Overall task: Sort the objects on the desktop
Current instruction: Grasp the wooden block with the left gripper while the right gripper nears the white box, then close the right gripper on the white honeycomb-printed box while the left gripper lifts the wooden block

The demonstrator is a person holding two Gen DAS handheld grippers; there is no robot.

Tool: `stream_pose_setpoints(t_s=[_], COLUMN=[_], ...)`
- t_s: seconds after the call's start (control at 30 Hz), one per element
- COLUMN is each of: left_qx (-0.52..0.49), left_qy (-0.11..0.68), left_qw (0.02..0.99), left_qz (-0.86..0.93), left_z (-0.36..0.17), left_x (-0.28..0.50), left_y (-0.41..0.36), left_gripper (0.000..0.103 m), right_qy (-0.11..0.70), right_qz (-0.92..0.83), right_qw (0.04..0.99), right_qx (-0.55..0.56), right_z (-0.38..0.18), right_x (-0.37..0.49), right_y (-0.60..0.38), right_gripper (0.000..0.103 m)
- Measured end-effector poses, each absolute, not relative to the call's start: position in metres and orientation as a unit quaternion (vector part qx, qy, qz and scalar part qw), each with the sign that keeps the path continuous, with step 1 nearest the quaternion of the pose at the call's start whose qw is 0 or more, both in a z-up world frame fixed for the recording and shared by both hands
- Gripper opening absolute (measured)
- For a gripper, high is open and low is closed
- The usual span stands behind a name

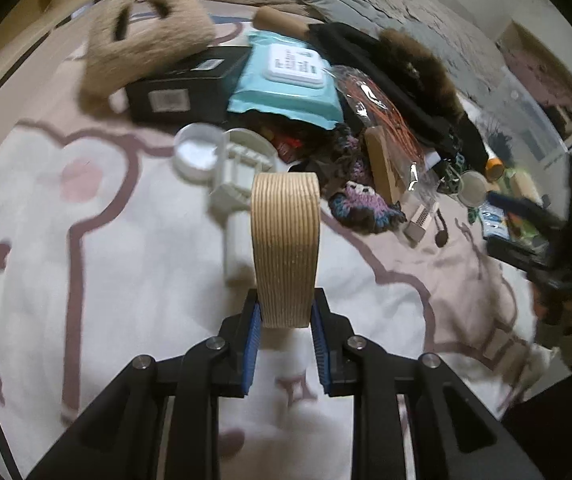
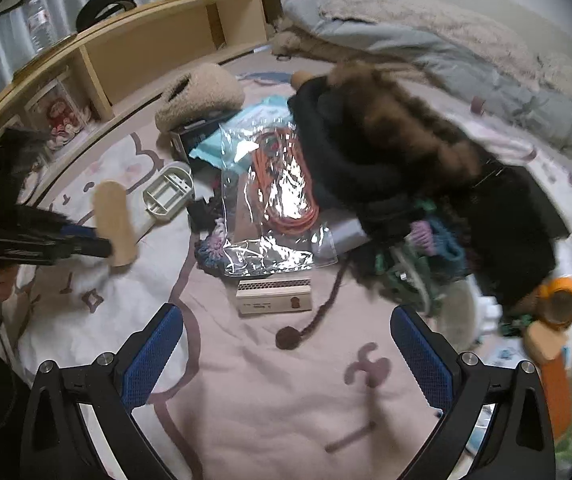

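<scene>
Left gripper [image 1: 286, 316] pitched steeply down, fingers [image 1: 252, 344] clamping tape roll [image 1: 286, 248].

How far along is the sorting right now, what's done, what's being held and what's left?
Nothing looks sorted yet. In hand: the left gripper is shut on the roll of tape, lifted off the blanket. The right gripper is open and empty above the small wooden box. Left: the wipes pack, cable bag and the rest of the pile.

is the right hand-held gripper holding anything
No, the right hand-held gripper is wide open with only bare pink blanket between its blue pads; the small wooden box lies beyond them.
</scene>
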State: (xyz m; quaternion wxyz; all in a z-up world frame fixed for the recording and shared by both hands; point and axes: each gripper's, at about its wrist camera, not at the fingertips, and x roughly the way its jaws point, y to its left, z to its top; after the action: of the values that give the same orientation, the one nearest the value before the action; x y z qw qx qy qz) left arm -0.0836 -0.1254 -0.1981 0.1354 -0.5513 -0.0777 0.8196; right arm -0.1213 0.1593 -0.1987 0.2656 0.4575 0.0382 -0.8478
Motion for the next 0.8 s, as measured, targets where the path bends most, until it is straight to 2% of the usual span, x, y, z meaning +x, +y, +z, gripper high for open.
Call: stream_pose_setpoints(t_s=[0.17, 0.3, 0.53, 0.8], left_qx=[-0.557, -0.580, -0.598, -0.560], left_qy=[-0.077, -0.017, 0.005, 0.007], left_qw=[0.146, 0.165, 0.182, 0.157], left_qz=[0.814, 0.797, 0.781, 0.813], left_z=[-0.181, -0.175, -0.192, -0.194], left_x=[-0.066, -0.067, -0.077, -0.076], left_y=[-0.137, -0.132, -0.115, -0.110], left_gripper=[0.024, 0.024, 0.025, 0.025], right_qy=[0.002, -0.032, -0.037, -0.019], right_qz=[-0.836, -0.830, -0.813, -0.806], right_qw=[0.272, 0.299, 0.312, 0.333], right_qx=[0.476, 0.471, 0.491, 0.490], right_z=[-0.217, -0.218, -0.231, -0.231], right_x=[-0.136, -0.144, -0.151, -0.145], right_y=[0.160, 0.157, 0.149, 0.134], right_gripper=[0.103, 0.103, 0.103, 0.103])
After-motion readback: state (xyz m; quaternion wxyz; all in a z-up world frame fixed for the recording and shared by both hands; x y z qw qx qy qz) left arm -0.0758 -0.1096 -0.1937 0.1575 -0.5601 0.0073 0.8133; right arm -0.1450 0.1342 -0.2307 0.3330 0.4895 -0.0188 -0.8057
